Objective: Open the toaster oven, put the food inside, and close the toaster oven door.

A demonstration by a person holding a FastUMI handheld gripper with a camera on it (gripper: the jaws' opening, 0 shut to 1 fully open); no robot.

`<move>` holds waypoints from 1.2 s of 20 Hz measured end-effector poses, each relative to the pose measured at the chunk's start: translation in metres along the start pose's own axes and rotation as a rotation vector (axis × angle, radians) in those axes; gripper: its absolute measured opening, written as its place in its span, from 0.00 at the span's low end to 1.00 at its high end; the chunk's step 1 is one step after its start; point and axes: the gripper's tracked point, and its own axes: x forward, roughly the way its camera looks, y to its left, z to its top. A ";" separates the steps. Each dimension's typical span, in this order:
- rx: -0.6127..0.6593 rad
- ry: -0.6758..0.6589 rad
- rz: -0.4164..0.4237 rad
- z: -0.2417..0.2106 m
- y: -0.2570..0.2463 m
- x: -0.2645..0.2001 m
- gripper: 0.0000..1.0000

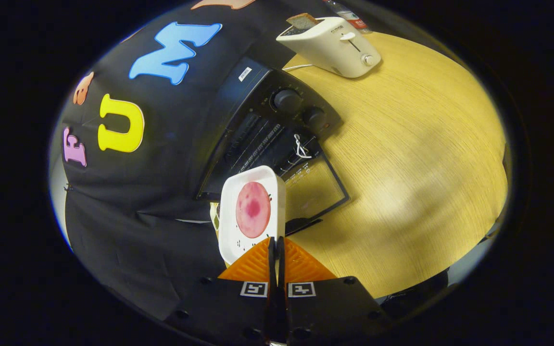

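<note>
A white square plate (238, 242) with a round pink slice of food (253, 209) on it is held at its near edge by my gripper (275, 241), whose fingers are pressed together on the rim. The plate hangs in the air just in front of the black toaster oven (277, 125). The oven's glass door (315, 185) is folded down flat and open, showing the wire rack (258, 144) inside. Two round knobs (287, 100) sit on the oven's control panel.
A cream pop-up toaster (334, 45) with a slice of bread (302, 20) in its slot stands on the wooden table (416, 158) beyond the oven. A bottle (349, 14) stands behind it. Black cloth hangs beside the oven.
</note>
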 end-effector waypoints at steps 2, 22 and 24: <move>0.016 -0.015 -0.004 0.013 0.002 0.015 0.02; 0.229 -0.268 0.036 0.076 0.029 0.146 0.02; 0.205 -0.293 0.026 0.077 0.029 0.146 0.03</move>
